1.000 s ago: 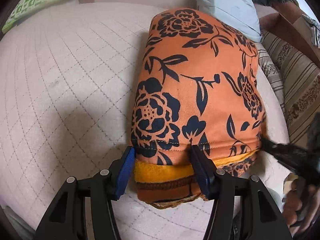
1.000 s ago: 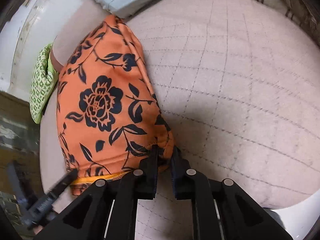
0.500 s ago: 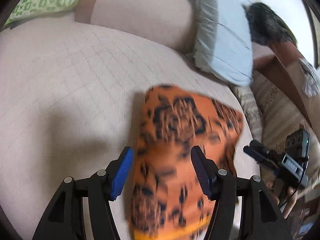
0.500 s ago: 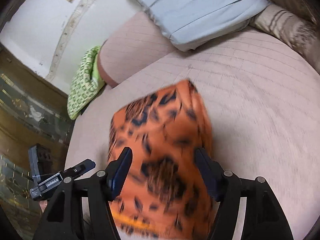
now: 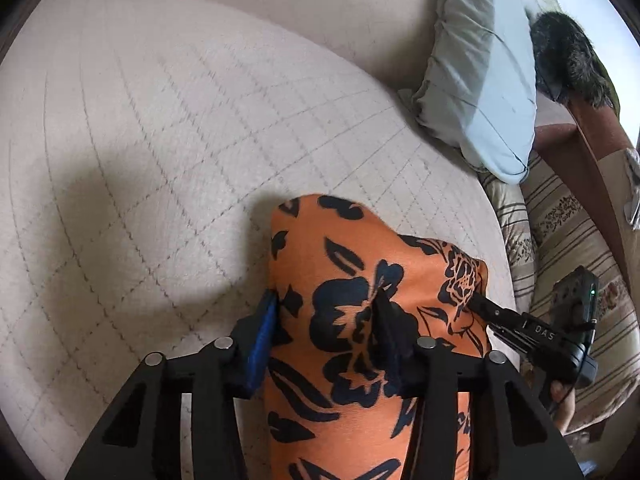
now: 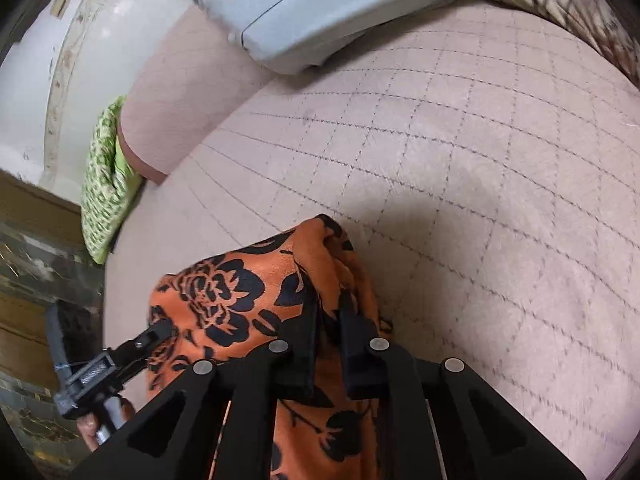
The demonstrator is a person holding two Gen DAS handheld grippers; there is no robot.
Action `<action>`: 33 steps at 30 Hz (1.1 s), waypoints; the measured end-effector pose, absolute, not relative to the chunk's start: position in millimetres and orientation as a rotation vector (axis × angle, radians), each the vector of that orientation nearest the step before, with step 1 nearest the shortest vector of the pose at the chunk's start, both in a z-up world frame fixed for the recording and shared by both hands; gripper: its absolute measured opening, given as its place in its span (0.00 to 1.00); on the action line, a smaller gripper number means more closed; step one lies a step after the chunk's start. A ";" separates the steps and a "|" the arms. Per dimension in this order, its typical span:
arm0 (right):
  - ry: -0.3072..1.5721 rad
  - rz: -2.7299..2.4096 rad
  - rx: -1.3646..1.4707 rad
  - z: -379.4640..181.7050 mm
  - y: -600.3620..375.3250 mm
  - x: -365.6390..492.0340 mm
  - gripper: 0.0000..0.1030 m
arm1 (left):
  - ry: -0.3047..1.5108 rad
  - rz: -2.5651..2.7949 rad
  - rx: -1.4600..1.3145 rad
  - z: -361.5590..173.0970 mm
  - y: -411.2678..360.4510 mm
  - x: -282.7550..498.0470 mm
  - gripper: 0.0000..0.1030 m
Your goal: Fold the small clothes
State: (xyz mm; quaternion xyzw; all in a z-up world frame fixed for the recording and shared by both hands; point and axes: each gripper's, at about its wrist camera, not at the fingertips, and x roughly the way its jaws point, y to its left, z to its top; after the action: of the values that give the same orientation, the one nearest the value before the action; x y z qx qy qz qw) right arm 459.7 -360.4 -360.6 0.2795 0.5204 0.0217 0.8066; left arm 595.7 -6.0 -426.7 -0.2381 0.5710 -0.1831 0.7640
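Note:
An orange garment with a black flower print lies bunched near the front edge of the quilted beige bed cover. My left gripper is closed on its left part, with cloth between the blue pads. My right gripper is closed on the garment's right edge. The other gripper shows in each view: the right one at the garment's right corner in the left wrist view, the left one at its left side in the right wrist view.
A light blue pillow leans at the back of the bed. A green patterned cushion sits at the far left. Striped bedding and a dark furry thing lie to the right.
Both grippers, open half a second ago, have shut on the garment. The garment has been pulled toward me and bunched, so it covers less of the bed.

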 end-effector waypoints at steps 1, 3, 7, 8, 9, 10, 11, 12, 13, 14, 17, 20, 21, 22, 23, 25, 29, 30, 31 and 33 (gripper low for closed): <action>1.111 0.051 0.604 -352.8 -359.9 456.2 0.09 | 1.244 -0.402 -0.529 -428.3 -4.6 595.1 0.49; 1.073 0.073 0.601 -329.1 -356.6 436.3 0.20 | 1.208 -0.402 -0.489 -410.6 -0.9 581.2 0.49; 1.048 0.140 0.606 -307.7 -355.3 369.7 0.71 | 1.152 -0.429 -0.410 -378.5 11.7 527.9 0.66; 1.066 0.139 0.615 -311.2 -355.7 355.9 0.71 | 1.159 -0.430 -0.406 -378.9 14.8 514.5 0.67; 1.089 0.139 0.630 -316.7 -356.6 345.8 0.71 | 1.180 -0.433 -0.417 -383.3 17.3 502.1 0.67; 1.114 0.133 0.651 -326.0 -358.3 334.2 0.71 | 1.208 -0.440 -0.432 -389.2 19.1 493.2 0.67; 1.145 0.104 0.681 -338.7 -361.9 324.9 0.71 | 1.241 -0.440 -0.442 -396.9 18.8 485.3 0.67; 1.169 0.072 0.704 -347.6 -364.4 319.4 0.70 | 1.277 -0.432 -0.449 -406.7 16.9 476.5 0.66; 1.180 0.056 0.738 -357.0 -367.7 310.1 0.66 | 1.293 -0.429 -0.458 -409.7 16.1 471.4 0.66; 1.166 0.061 0.754 -358.7 -368.3 305.0 0.58 | 1.310 -0.434 -0.475 -412.4 13.9 466.0 0.65; 1.141 0.092 0.861 -367.3 -373.2 294.8 0.39 | 1.327 -0.419 -0.514 -420.6 4.6 455.2 0.53; 1.152 0.103 0.903 -374.6 -378.5 296.9 0.25 | 1.318 -0.370 -0.522 -420.9 2.8 454.3 0.20; 1.154 0.097 0.939 -372.1 -381.5 294.6 0.19 | 1.316 -0.382 -0.548 -412.6 5.7 454.0 0.16; 1.143 0.096 0.960 -363.0 -389.0 284.5 0.17 | 1.294 -0.405 -0.572 -401.4 9.4 451.5 0.15; 1.127 0.098 0.944 -353.4 -388.2 282.2 0.14 | 1.270 -0.426 -0.576 -390.3 11.9 446.9 0.15; 1.119 0.100 0.894 -333.5 -378.9 270.6 0.13 | 1.254 -0.449 -0.563 -371.4 16.2 437.2 0.14; 1.217 0.056 0.766 -344.8 -355.5 252.5 0.13 | 1.302 -0.412 -0.462 -380.9 19.8 415.4 0.17; 1.250 0.038 0.743 -355.0 -352.2 252.7 0.16 | 1.334 -0.389 -0.432 -393.6 17.7 412.8 0.20; 1.252 0.027 0.719 -359.3 -350.4 251.7 0.21 | 1.349 -0.373 -0.415 -402.0 16.8 410.3 0.24; 1.219 0.031 0.725 -347.3 -354.3 245.4 0.39 | 1.314 -0.387 -0.423 -395.7 20.4 403.3 0.30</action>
State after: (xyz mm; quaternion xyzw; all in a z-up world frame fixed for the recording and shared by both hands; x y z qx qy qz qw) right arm 245.4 -354.3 -347.3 0.3331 0.5598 0.0140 0.7586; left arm 403.3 20.4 -395.7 -0.1940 0.6023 -0.1775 0.7537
